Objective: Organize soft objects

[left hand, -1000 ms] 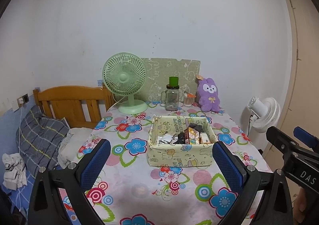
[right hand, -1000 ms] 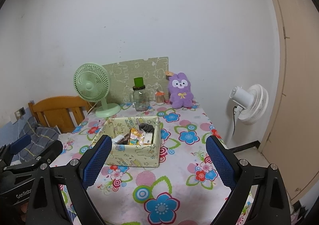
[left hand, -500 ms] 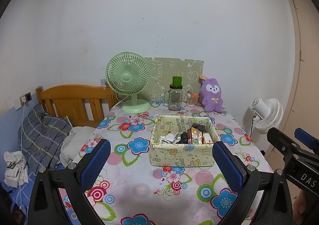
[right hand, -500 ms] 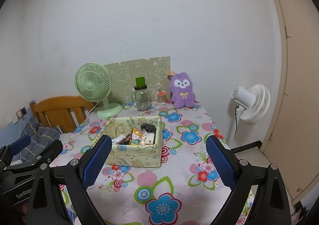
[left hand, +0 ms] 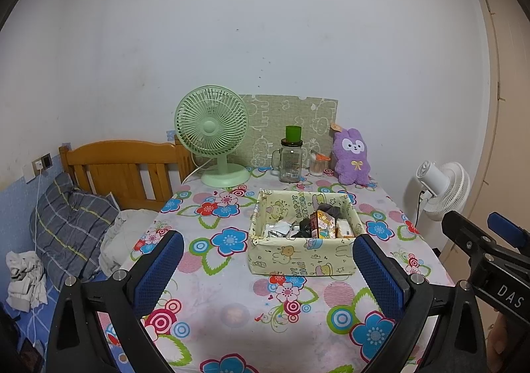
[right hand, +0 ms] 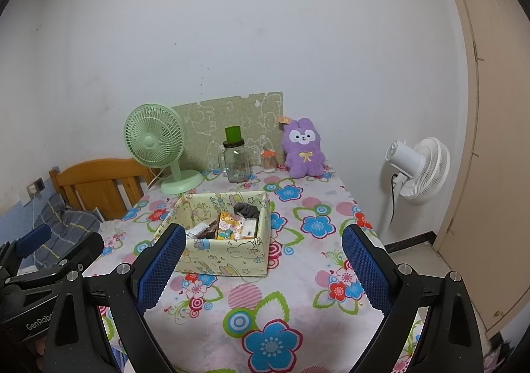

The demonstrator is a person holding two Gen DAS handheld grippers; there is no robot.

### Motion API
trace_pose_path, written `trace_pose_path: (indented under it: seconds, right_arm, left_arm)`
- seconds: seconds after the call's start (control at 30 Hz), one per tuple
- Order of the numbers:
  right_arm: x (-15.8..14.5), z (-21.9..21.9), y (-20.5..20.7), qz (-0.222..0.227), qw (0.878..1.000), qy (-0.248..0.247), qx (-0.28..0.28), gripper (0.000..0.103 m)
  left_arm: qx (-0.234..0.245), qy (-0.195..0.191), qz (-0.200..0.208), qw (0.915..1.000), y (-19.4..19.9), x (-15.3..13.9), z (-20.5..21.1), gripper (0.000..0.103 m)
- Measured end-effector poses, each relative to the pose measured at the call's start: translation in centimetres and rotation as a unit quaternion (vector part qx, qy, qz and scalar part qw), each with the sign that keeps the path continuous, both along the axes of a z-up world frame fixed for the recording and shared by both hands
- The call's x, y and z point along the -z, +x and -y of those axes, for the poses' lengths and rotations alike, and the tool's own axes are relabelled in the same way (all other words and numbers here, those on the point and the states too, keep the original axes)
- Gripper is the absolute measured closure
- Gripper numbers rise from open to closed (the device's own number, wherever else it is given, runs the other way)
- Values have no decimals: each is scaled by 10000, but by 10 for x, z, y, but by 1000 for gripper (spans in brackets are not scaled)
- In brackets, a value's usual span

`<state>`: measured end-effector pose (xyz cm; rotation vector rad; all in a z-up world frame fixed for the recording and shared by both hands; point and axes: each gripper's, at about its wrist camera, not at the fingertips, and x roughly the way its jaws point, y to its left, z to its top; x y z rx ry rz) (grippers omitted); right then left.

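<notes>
While I hover both spread, empty grippers, left (left hand: pixel 265 268) and right (right hand: pixel 263 265), "HAPPY" reads on fabric bin (left hand: pixel 303 258); purple bunny plush (left hand: pixel 351 156) behind it, floral tablecloth (left hand: pixel 232 306), white wall (left hand: pixel 265 25).

Both views have drawn back and risen slightly, so the fabric storage box (left hand: pixel 303 235) and purple plush bunny (right hand: pixel 303 149) sit a little lower in frame than a second ago.

Left black two-finger gripper with blue pads (left hand: pixel 268 268): jaws spread wide, empty, held level. Right black two-finger gripper with blue pads (right hand: pixel 263 265): same, just beside it.
</notes>
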<state>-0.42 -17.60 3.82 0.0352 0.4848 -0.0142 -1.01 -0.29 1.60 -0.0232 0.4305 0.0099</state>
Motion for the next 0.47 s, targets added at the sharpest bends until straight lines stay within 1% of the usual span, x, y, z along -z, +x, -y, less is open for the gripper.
trace_pose_path:
  seconds: [0.47]
  right_arm:
    - [3, 0, 2, -33, 10000, 9, -5, 6]
  left_arm:
    - [-4, -13, -23, 10000, 1, 3, 0, 0]
